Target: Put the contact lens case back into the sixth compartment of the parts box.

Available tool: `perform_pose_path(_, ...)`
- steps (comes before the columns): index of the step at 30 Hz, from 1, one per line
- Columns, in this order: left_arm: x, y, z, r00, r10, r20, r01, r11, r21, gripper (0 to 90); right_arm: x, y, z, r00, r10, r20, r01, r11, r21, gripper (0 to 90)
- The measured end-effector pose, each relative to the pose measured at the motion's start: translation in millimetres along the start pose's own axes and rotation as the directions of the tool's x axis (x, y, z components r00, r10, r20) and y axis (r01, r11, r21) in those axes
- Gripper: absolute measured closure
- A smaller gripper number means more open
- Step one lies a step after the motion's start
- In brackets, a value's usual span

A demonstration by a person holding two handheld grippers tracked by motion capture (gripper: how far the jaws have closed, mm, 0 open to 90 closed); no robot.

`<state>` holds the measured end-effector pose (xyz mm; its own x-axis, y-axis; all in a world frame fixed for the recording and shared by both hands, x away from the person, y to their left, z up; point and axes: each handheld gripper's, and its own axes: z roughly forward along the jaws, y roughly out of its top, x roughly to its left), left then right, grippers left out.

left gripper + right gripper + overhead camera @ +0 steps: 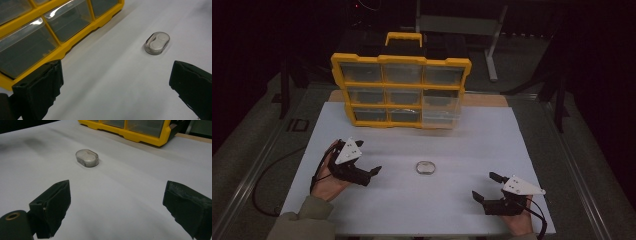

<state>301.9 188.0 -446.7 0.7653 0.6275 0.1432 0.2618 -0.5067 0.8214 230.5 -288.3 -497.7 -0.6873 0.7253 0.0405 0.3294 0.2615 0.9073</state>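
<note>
A small clear oval case point(425, 167) with two round white pieces inside lies flat on the white table top point(482, 140), near its middle. It also lies ahead of the jaws in the left gripper view point(157, 43) and the right gripper view point(87, 157). My left gripper point(368, 157) rests to the case's left, open and empty point(115, 82). To the case's lower right, my right gripper point(483, 185) is also open, with nothing between its jaws point(117, 202). A yellow organizer box point(401, 90) with clear drawers stands at the back.
The organizer point(75, 42) point(140, 136) has a handle on top, and its lower right drawer point(441, 107) sticks out toward me. A black cable point(259, 185) loops off the table's left side. A metal stand point(493, 45) rises behind the table in the dark.
</note>
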Motion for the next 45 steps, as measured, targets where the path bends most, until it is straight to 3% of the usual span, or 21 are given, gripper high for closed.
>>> perform_pose_path(24,-4.3,25.5,28.3,0.9955,0.061,0.072,-0.064,0.9976,0.029,0.0,0.2,0.3,0.2,1.0000,-0.008,0.003,0.008,1.000,0.010,7.8)
perform_pose_path(45,-11.8,40.6,55.7,0.9865,0.111,0.121,-0.121,0.9892,0.082,0.1,0.1,0.2,0.3,0.9999,-0.010,0.004,0.010,1.000,0.011,7.8)
